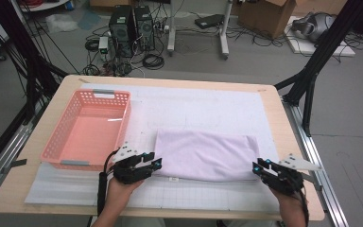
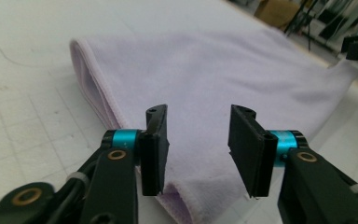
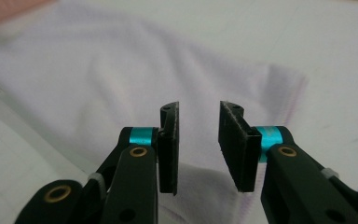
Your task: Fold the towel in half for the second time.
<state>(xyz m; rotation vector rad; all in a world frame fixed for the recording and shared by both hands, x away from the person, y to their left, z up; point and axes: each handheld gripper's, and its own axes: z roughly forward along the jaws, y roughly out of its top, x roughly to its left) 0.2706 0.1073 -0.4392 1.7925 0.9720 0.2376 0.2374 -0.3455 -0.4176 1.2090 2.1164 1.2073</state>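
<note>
Towel: pale lilac, folded into a flat rectangle, lying on the white gridded mat near the table's front edge.
Left gripper: released, jaws parted with nothing between the pads, at the towel's near left corner.
Right gripper: likewise let go, jaws apart, at the near right corner.
Basket: pink, empty, to the left of the towel.
Progress: the fold appears complete; what probably remains is moving the towel into the basket.
</note>
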